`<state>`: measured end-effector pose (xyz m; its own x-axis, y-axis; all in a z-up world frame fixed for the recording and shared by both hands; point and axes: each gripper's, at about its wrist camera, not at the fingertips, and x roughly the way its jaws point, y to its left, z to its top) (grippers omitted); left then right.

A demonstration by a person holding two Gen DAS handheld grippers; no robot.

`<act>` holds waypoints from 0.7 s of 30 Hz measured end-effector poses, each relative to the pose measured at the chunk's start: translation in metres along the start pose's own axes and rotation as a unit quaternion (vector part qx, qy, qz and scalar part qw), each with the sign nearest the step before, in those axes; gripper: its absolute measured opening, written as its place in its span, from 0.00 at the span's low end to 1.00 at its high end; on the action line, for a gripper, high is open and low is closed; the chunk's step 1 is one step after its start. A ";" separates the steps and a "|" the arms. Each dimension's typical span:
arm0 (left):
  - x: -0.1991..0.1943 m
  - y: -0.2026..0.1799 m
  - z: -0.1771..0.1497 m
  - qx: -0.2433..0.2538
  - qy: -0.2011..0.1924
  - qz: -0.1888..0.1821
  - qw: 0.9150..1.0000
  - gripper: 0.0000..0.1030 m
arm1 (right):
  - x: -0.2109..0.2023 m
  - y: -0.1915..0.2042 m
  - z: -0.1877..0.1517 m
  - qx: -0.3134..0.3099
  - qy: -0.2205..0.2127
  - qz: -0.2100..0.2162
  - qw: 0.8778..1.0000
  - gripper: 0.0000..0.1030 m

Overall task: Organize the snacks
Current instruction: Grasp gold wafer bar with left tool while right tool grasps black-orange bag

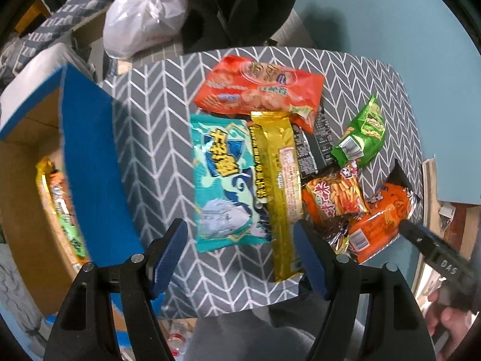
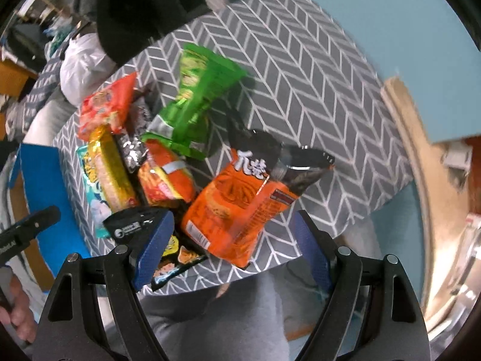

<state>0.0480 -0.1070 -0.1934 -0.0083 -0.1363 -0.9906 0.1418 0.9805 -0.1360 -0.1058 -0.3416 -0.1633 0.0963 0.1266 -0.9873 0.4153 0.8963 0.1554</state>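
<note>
Standing over the herringbone cloth (image 1: 144, 126), I noted the blue-sided box (image 1: 87, 162) at its left edge, some packets already inside. Snacks lay heaped mid-cloth: teal packet (image 1: 222, 180), gold packet (image 1: 279, 186) overlapping it, orange bag (image 2: 237, 198) near the front edge. Left gripper (image 1: 240, 258) hung open above teal and gold; right gripper (image 2: 231, 246) open above the orange bag, both empty. Risk: overlapped packets could drag a neighbour along; slick foil could slip.

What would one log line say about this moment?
left gripper: open, above teal and gold packets | right gripper: open, above orange bag | blue-rimmed box: some snacks inside
</note>
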 end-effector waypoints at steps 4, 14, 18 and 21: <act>0.016 -0.004 0.005 -0.010 0.010 -0.004 1.000 0.72 | 0.018 -0.012 -0.002 0.031 0.007 0.015 0.999 0.79; 0.045 -0.014 0.016 -0.038 0.020 -0.015 0.999 0.73 | 0.047 -0.024 0.003 0.078 0.009 0.049 0.996 0.79; 0.057 -0.019 0.017 -0.048 0.029 -0.011 0.998 0.76 | 0.059 -0.025 0.009 0.080 0.008 0.058 0.995 0.79; 0.062 -0.022 0.016 -0.055 0.036 -0.020 0.998 0.76 | 0.065 -0.027 0.011 0.066 0.007 0.060 0.996 0.79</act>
<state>0.0606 -0.1394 -0.2518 -0.0825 -0.1694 -0.9821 0.0301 0.9846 -0.1724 -0.1002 -0.3621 -0.2316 0.1400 0.2363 -0.9615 0.5172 0.8107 0.2745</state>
